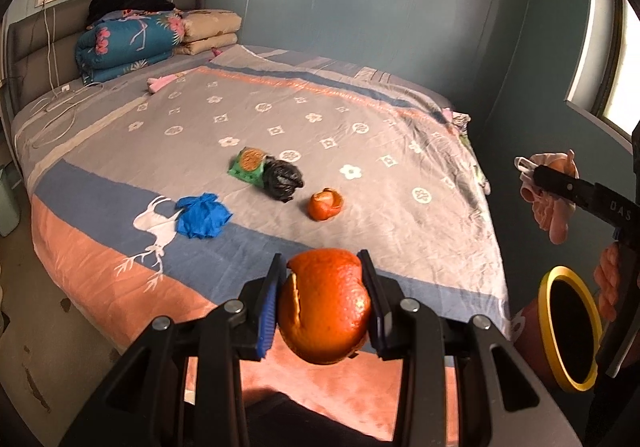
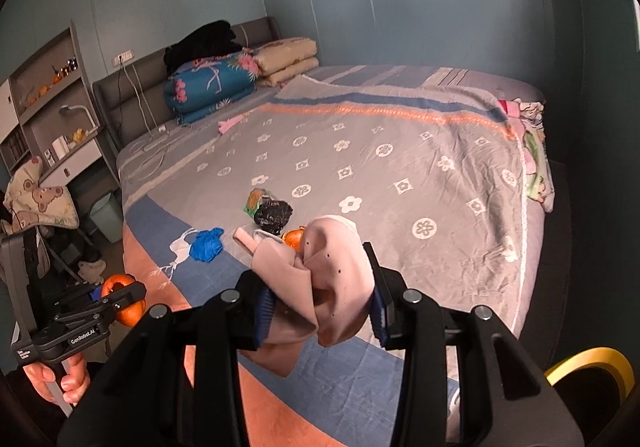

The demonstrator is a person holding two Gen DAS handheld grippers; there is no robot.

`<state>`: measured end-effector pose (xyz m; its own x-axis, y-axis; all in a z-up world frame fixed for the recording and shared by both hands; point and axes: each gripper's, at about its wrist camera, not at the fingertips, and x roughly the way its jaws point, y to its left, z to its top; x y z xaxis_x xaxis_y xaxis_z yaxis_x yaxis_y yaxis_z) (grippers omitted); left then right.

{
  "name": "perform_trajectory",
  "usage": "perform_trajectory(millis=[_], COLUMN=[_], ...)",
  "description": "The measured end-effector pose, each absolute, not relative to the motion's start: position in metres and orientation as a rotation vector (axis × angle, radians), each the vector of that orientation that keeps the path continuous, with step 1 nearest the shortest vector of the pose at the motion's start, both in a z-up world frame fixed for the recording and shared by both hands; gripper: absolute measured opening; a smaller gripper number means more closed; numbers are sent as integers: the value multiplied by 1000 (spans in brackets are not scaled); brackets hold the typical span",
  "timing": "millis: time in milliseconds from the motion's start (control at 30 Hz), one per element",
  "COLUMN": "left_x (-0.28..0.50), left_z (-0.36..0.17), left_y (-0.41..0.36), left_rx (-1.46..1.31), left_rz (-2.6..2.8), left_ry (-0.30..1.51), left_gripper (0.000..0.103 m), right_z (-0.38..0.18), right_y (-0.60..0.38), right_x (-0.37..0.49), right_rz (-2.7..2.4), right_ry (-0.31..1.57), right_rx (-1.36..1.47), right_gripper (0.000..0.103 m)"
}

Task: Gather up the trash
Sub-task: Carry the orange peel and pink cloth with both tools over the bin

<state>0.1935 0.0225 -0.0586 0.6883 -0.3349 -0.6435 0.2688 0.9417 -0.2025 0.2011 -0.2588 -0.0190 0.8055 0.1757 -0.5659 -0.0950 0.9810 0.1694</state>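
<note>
Up close, the left tool [image 1: 322, 299] is clamped on a large piece of orange peel [image 1: 324, 307], its two blue-padded fingers [image 1: 267, 311] pressing the peel's sides, and it is held in the air over the near, salmon-coloured edge of the bed [image 1: 440, 151]. In the right wrist view the same tool shows from the side at lower left, level and pointing toward the bed, with the person's left hand [image 2: 60, 379] wrapped around its handle below.

The right tool [image 2: 320, 311] grips a crumpled pale pink face mask [image 2: 332, 287], whose folds bulge up between the jaws while a white ear loop sticks out to the left. From the left wrist view it hangs at the right edge, beside the bed's corner, just above a bin with a yellow rim [image 1: 568, 327], which stands tilted toward the camera with its dark mouth showing.

On the bedspread lie more scraps: a blue glove [image 1: 202, 215] near the white deer print, a green snack wrapper [image 1: 248, 165] touching a balled black plastic bag [image 1: 282, 179], and a second orange peel [image 1: 325, 204] just beside the bag. Folded quilts [image 1: 124, 47] are stacked at the headboard.
</note>
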Motion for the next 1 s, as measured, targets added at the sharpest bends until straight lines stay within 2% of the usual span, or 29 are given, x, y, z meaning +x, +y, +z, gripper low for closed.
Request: perform_trajectory(millis=[433, 1000], left_x=[175, 161], left_z=[-28, -2], left_y=[-16, -112], left_rx=[-100, -39], left_rz=[-411, -601], left_ry=[683, 673], left_gripper=[34, 34], right_z=[2, 20], right_y=[-304, -380], right_x=[158, 90], right_rz=[92, -55], right_ry=[556, 474], right_rx=[182, 248], right_gripper=[38, 40])
